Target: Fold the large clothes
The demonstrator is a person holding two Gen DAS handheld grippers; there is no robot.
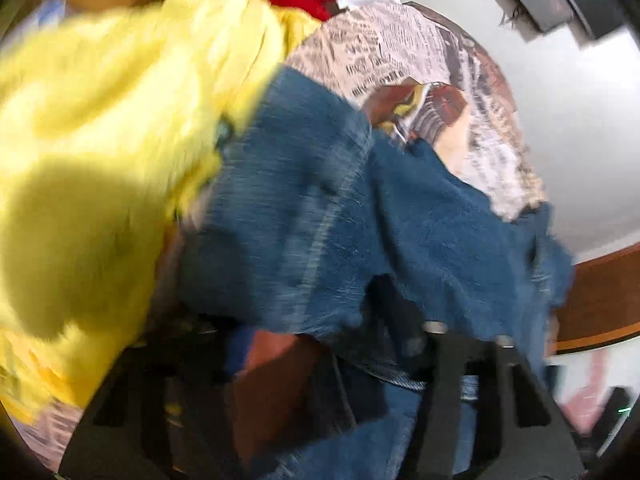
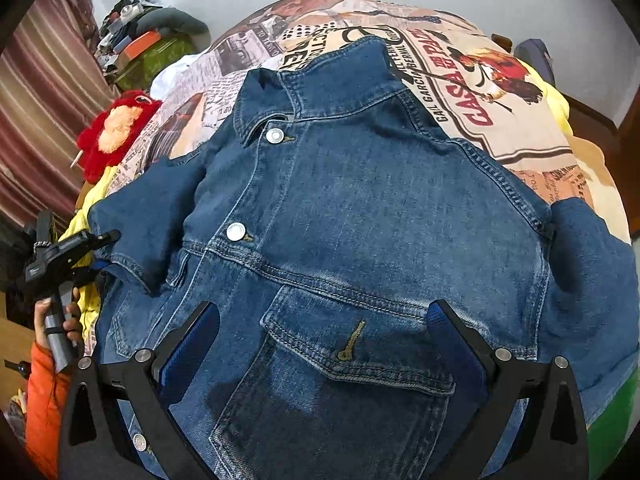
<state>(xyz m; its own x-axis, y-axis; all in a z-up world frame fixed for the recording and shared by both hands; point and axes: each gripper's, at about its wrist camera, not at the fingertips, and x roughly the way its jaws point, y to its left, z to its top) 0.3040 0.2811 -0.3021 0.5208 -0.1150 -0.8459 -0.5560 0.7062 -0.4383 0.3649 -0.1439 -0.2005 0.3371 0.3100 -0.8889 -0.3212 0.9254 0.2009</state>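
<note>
The right gripper hovers with jaws spread above the denim jacket, which lies front-up on the printed bedspread. At its sleeve, the left gripper seems clenched on denim, blurred. The sleeve fold is probably next.

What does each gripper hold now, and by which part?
The right gripper holds nothing; its jaws stand open over the denim jacket. The left gripper is at the sleeve cuff, but a grip cannot be told.
</note>
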